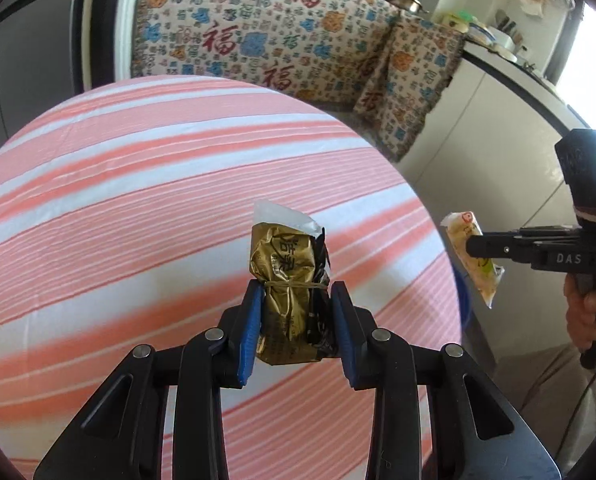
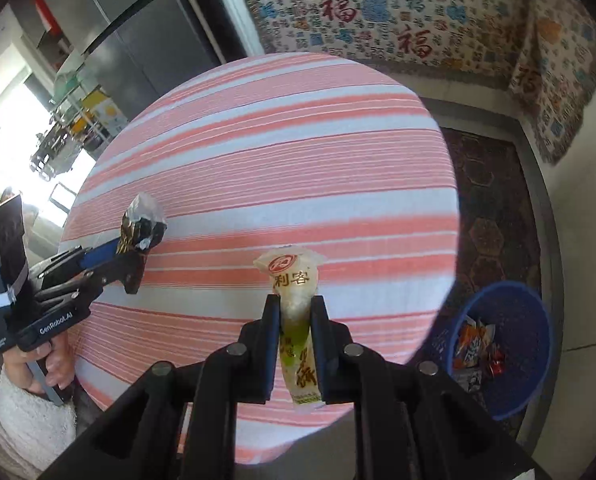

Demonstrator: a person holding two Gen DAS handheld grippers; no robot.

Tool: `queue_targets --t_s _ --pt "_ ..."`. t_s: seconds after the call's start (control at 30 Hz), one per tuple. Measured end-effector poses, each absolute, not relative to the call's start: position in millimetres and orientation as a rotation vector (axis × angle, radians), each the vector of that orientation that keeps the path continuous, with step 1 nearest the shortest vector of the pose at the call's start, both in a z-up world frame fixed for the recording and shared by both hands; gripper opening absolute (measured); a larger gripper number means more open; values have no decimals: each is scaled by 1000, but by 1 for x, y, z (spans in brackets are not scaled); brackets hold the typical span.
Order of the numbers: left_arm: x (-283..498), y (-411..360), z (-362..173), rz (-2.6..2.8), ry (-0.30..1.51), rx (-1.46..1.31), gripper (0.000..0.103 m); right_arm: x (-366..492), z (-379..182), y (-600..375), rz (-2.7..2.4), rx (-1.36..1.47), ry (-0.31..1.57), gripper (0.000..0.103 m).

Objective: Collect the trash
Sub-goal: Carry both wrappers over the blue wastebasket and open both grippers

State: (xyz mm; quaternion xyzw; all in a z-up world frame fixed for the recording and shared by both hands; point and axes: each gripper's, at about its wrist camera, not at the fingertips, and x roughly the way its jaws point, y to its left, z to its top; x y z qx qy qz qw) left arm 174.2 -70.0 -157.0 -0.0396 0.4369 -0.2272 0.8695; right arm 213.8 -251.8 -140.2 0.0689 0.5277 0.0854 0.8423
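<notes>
Now the left gripper (image 1: 296, 308) clamps a gold packet (image 1: 288, 280), while the right gripper (image 2: 295, 320) pinches a yellow wrapper (image 2: 296, 312).

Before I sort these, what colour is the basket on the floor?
Blue; the basket with wrappers inside shows best in the right wrist view.

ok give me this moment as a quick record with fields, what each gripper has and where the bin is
left gripper: shut on the gold wrapper, lifted above the table
right gripper: shut on the pale yellow wrapper, lifted above the table
table: round, pink and white striped cloth
bin: blue basket on the floor beside the table, wrappers already inside
task state: both wrappers held, not yet dropped in the bin
</notes>
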Motion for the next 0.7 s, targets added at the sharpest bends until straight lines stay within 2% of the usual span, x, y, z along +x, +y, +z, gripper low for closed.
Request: queue_targets --t_s 0.33,0.7 --pt "165 -215 -122 -714 901 -33 34 168 -126 -387 -15 293 1021 15" --pt "175 -364 -168 -813 993 50 34 146 -168 -503 -203 402 1010 15"
